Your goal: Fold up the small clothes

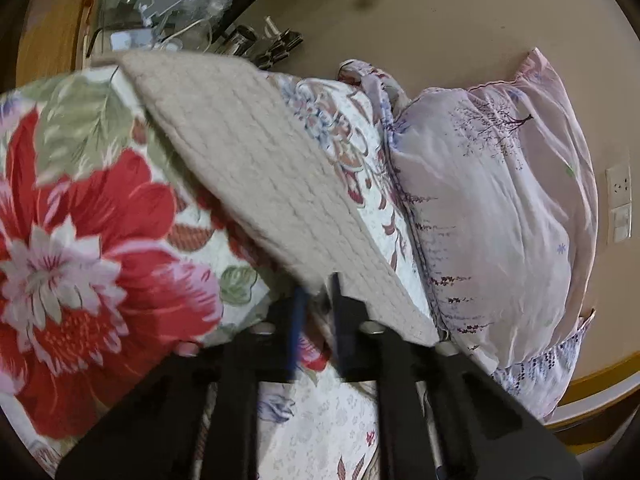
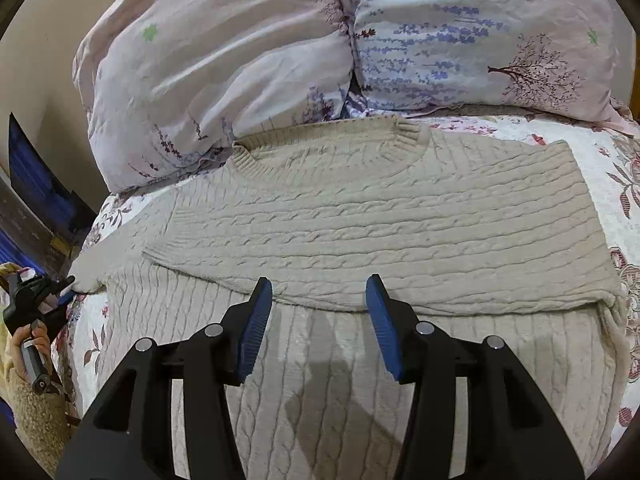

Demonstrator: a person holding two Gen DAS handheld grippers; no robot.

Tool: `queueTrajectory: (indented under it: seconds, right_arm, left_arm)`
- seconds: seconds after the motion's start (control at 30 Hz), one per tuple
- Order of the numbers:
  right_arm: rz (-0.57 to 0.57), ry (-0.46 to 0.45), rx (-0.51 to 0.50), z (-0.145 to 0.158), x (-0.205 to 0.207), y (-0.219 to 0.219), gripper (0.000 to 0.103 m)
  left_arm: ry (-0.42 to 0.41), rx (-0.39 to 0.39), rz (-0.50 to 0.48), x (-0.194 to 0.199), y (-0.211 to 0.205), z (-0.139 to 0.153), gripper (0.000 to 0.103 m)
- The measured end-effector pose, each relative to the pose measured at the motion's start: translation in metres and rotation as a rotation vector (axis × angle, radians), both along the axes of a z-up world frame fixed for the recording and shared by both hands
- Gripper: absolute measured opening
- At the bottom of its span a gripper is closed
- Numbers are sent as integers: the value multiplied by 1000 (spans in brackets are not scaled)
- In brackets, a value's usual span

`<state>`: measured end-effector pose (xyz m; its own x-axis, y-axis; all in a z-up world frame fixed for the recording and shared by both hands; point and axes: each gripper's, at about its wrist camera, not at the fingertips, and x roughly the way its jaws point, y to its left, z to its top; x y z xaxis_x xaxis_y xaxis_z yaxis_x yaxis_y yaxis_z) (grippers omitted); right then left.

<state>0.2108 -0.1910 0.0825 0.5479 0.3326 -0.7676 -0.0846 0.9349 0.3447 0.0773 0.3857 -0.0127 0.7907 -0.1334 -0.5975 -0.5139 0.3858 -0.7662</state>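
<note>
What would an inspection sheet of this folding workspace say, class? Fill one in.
Surface: bed with floral quilt.
Job's things: beige sweater lying flat, one part folded over its middle.
Clutter: two pillows at the sweater's collar end.
Grippers: left gripper shut on the sweater's edge; right gripper open above the fold, apart from it.
Cables: white cord among bits on the side table.
Surroundings: wall socket; beige wall.
</note>
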Motion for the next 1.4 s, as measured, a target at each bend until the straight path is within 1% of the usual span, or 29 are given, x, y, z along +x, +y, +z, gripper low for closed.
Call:
queueTrajectory:
  seconds: [0.1, 0.13, 0.2, 0.3, 0.4, 0.43, 0.5, 0.57, 0.67, 0.7, 0.73, 0.83, 0.93, 1.0, 1.03, 1.07, 1.1, 1.13, 1.17, 1.23, 1.3, 1.33, 1.4]
  right_arm:
    - [-11, -13, 2, 2, -1, -7, 53]
    - [-19, -21, 2, 3, -2, -11, 55]
    - [-30, -29, 6, 5, -3, -17, 56]
    - [-43, -35, 18, 7, -4, -25, 56]
    - [-51, -36, 21, 8, -7, -30, 56]
    - [-52, -38, 22, 8, -8, -32, 56]
    - [-59, -43, 24, 9, -11, -37, 56]
    - [-65, -48, 24, 10, -14, -42, 56]
    - [-79, -57, 18, 11, -18, -50, 56]
    - [-84, -58, 16, 10, -18, -52, 56]
    - [-90, -58, 14, 10, -19, -55, 56]
    - [-111, -50, 9, 8, -21, -64, 56]
    - [-127, -42, 2, 5, -21, -71, 56]
    - [-124, -42, -8, 5, -21, -72, 56]
    - [-119, -44, -12, 5, -21, -71, 56]
    - [-109, -49, -18, 7, -20, -69, 56]
    - [-101, -53, -20, 8, -19, -67, 56]
    - [-90, -58, -21, 8, -18, -64, 56]
    - [-74, -62, -21, 9, -17, -60, 56]
    - [-45, -70, -14, 11, -15, -53, 56]
    - [9, -99, -7, 17, -12, -40, 56]
    - [41, -122, -14, 22, -11, -32, 56]
    - [136, -205, -54, 36, -11, -5, 56]
  left_arm:
    - [-40, 42, -2, 4, -5, 17, 6]
    - [-60, 68, -8, 6, -9, 26, 6]
    - [-97, 109, -28, 13, -19, 44, 6]
    - [-170, 163, -93, 28, -46, 72, 5]
    - [-232, 236, -185, 47, -87, 98, 5]
    - [-256, 261, -230, 55, -106, 106, 5]
    - [-301, 306, -322, 68, -147, 119, 5]
    - [-336, 338, -402, 77, -183, 125, 5]
    - [-368, 376, -547, 92, -246, 123, 5]
    - [-370, 378, -611, 97, -272, 117, 5]
    - [-365, 380, -651, 99, -288, 112, 5]
    - [-317, 372, -788, 107, -343, 85, 5]
    - [-255, 376, -851, 109, -369, 61, 7]
    - [-231, 364, -867, 106, -370, 51, 9]
    - [-226, 353, -865, 106, -367, 48, 13]
    - [-224, 335, -861, 105, -362, 48, 24]
    - [-222, 318, -851, 104, -357, 46, 31]
    - [-218, 287, -821, 102, -347, 43, 43]
    - [-214, 257, -794, 100, -336, 41, 47]
    - [-192, 171, -747, 100, -314, 33, 47]
    - [-169, 96, -694, 99, -293, 27, 47]
    - [-159, 70, -668, 98, -282, 24, 47]
    - [-144, 46, -617, 93, -263, 20, 48]
